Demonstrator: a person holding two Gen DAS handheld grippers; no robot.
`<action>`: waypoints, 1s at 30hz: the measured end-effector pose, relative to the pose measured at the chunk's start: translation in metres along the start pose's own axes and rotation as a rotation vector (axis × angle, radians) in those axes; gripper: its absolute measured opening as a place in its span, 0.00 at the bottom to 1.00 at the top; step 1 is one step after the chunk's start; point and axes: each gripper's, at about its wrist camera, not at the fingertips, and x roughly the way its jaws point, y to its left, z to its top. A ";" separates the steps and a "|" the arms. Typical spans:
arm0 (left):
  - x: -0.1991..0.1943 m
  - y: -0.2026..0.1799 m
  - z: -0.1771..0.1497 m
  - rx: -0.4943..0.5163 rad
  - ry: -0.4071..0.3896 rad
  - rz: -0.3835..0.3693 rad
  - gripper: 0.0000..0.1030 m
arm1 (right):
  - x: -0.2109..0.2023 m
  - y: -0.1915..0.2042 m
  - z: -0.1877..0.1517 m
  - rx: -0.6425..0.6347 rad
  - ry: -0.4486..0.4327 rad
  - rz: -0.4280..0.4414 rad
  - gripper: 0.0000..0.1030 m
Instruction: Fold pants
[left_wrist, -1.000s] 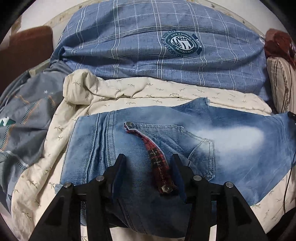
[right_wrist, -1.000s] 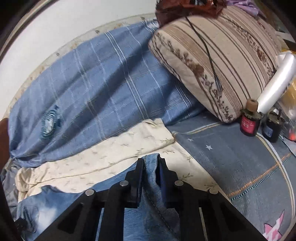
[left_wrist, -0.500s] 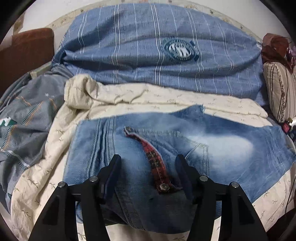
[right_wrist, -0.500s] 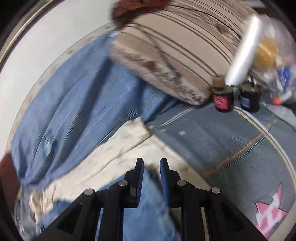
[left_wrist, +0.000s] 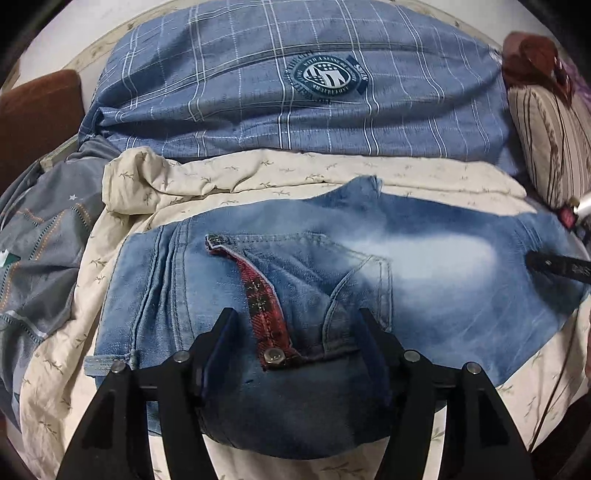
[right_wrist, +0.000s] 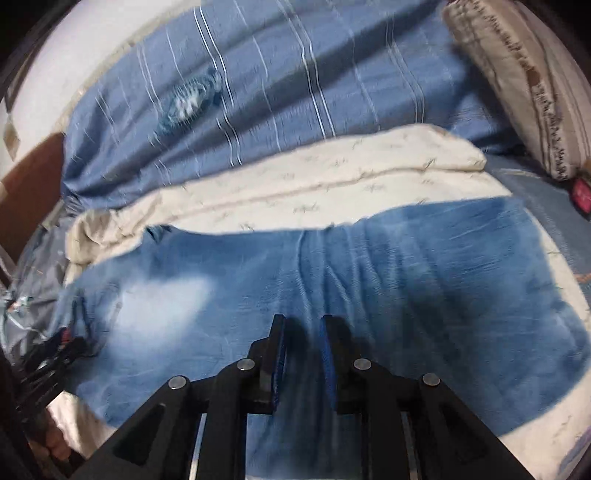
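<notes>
Left wrist view: bed (left_wrist: 110, 280), cream sheet; jeans (left_wrist: 424, 280) spread flat across it, now wider than a second ago. Left tool (left_wrist: 295, 332) opening, waist released, pocket flap between the jaws untouched. Right wrist view only: right tool (right_wrist: 303, 350) clenched on a denim ridge, swung over the leg. Fold apparently resetting.

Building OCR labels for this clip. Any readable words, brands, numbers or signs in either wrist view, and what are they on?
None can be quoted with confidence.
Round crest badge on the blue plaid bedding, left wrist view: ring lettering and banner text present, too small to read.
Same badge in the right wrist view: motion-blurred, unreadable.
Red-labelled bottle by the striped pillow: label blurred, unreadable.
Jeans, snap button: no legible marking.
</notes>
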 end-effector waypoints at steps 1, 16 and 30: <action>0.001 0.000 -0.001 0.008 0.002 0.002 0.65 | 0.007 -0.003 0.003 0.006 0.008 -0.031 0.20; -0.003 0.021 -0.003 -0.048 0.008 -0.018 0.68 | -0.040 -0.102 -0.014 0.237 -0.046 -0.099 0.19; -0.027 0.078 0.001 -0.254 -0.074 0.062 0.68 | -0.076 -0.015 -0.051 0.027 -0.083 0.129 0.19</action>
